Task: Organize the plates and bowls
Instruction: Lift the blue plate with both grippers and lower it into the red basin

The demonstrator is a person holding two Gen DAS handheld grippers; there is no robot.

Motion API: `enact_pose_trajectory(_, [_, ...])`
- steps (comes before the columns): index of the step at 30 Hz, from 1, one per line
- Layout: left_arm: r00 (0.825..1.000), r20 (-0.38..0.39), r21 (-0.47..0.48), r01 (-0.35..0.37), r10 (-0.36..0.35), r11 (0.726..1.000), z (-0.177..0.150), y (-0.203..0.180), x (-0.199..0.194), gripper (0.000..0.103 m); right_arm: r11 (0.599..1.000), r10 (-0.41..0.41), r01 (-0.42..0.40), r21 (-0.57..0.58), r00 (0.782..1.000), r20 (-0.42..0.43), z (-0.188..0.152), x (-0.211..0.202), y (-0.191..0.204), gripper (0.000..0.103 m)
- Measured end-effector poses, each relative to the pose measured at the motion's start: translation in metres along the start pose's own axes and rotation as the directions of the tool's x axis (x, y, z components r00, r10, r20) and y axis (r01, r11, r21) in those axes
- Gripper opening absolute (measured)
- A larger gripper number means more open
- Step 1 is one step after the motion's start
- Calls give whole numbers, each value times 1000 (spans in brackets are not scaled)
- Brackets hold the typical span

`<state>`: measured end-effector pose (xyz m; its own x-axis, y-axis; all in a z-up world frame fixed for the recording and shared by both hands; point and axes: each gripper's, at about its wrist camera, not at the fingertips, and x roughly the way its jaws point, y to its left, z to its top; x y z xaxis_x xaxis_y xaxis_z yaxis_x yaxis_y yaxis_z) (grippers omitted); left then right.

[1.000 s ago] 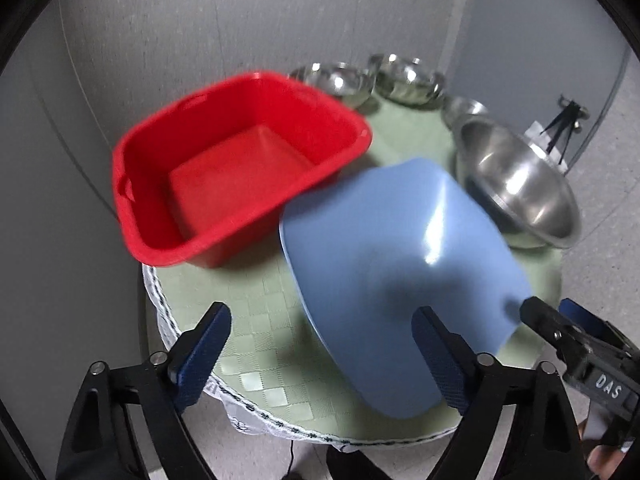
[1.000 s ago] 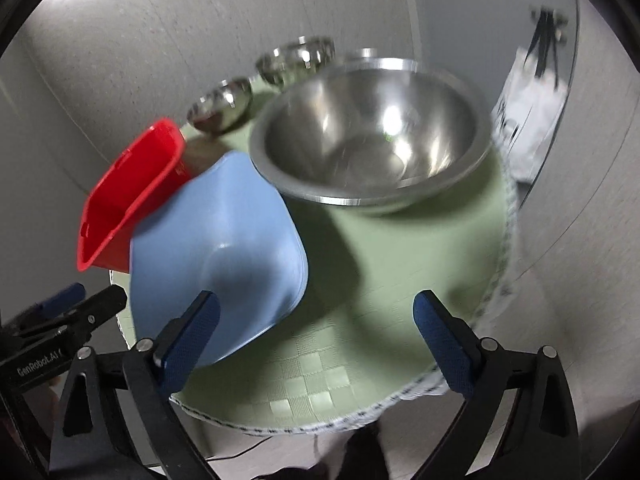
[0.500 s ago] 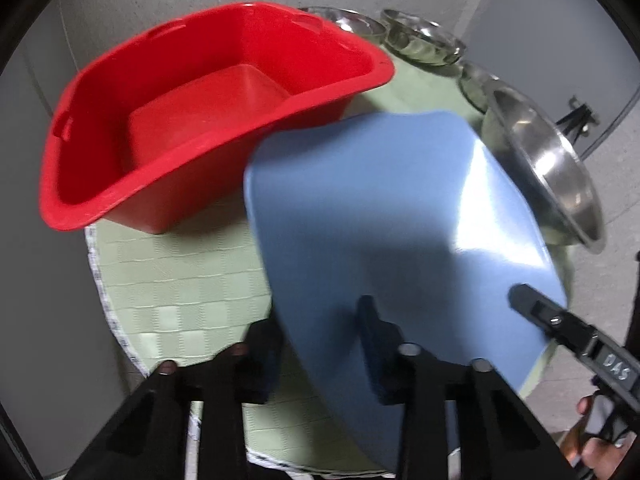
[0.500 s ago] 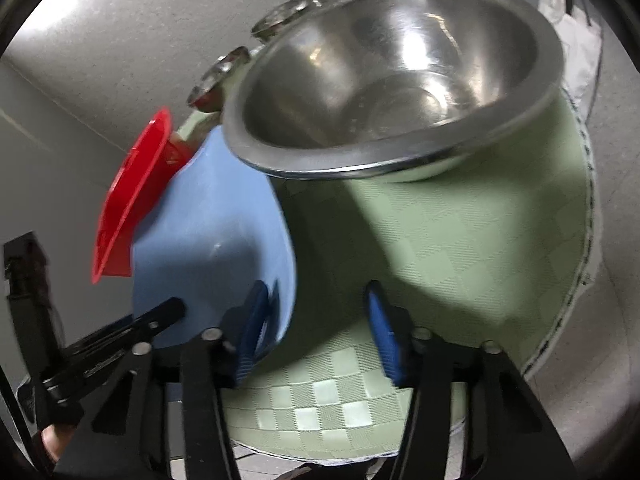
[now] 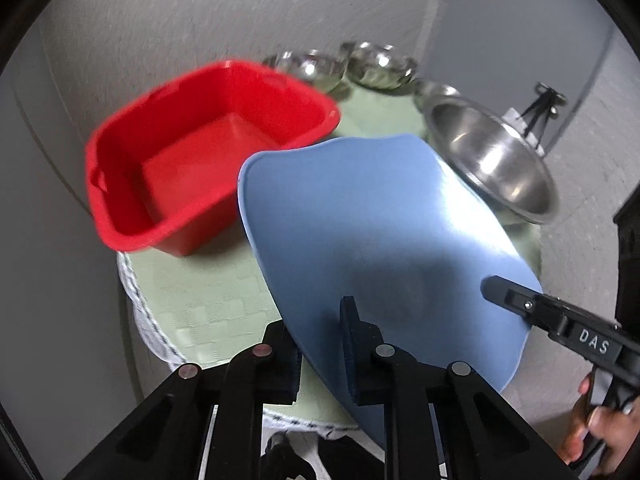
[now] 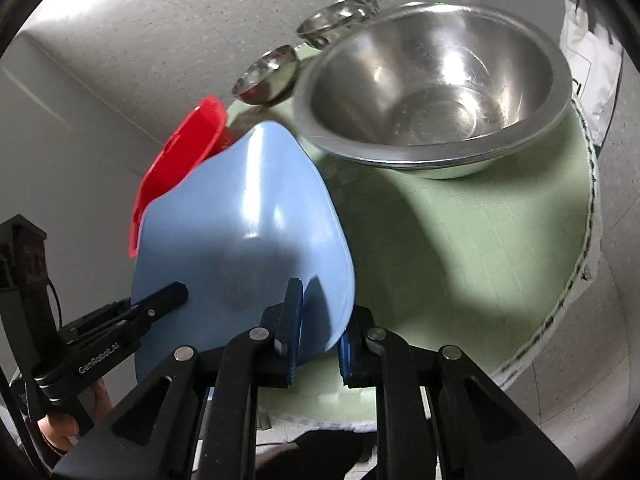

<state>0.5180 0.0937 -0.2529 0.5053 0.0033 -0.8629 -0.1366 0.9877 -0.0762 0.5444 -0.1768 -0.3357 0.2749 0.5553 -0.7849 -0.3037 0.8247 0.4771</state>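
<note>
Only the left wrist view shows inside the red tub [image 5: 192, 168].

**Colours on the round table**

A red tub [image 5: 208, 152] sits beside a pale blue basin [image 5: 380, 232]. The bowls [image 6: 436, 96] are shiny silver steel. The tablecloth [image 6: 480, 240] is light green with a woven checked pattern and a white, black-stitched edge.

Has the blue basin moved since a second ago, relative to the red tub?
Yes. The blue basin, now clamped by both tools, has tipped up off the green tablecloth, its far rim risen against the red tub.
</note>
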Motion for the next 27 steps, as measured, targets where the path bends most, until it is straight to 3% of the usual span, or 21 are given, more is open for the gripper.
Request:
enact_pose_trajectory(8, [994,83,24,67,-69,997,19,42,-18,14,1000,11,-8,-24,996,89,11,-26,50,16])
enact_pose_trajectory(14, [990,109,30,89,-91,996,54,106,-17,15,999,-7,14,-43,987,158,46,0,123,16])
enact_pose_trajectory(21, [993,78,17,87,-88,996,88,179,12,16,999,-28,31,-40,996,87,86,68,172,16])
enact_pose_trajectory(27, [996,3,66,93,-93,993,106,188,66,20,996,-90,90,-22,996,9,106,116,173,16])
